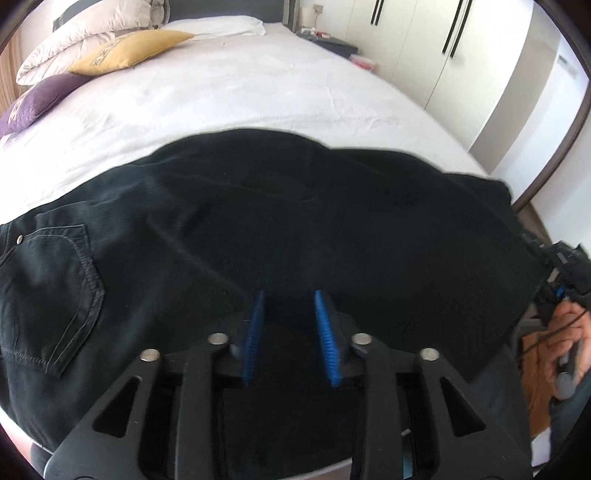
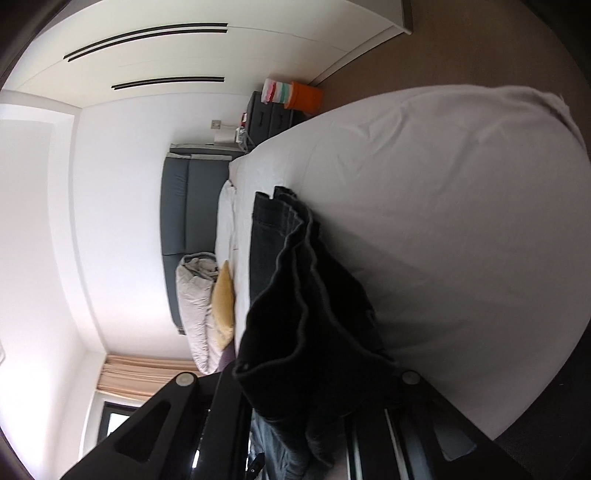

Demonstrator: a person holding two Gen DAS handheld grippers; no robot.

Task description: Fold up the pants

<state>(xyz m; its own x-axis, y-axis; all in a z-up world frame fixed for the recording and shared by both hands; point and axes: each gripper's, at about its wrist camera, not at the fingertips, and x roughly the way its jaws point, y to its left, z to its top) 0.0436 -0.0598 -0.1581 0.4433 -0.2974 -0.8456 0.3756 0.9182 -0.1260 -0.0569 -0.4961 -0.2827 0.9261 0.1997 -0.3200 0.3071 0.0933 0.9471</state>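
Black pants lie spread across the white bed, with a back pocket at the left. My left gripper hovers just above the cloth near the front edge. Its blue pads stand apart with nothing pinched between them. At the far right a hand holds my right gripper at the pants' right end. In the right wrist view the bunched, layered hem of the pants fills the jaws and hides the fingertips, so that gripper is shut on the cloth.
A yellow pillow, a purple pillow and a rolled duvet lie at the head of the bed. White wardrobes stand on the right. A dark nightstand and an orange box sit beside the bed.
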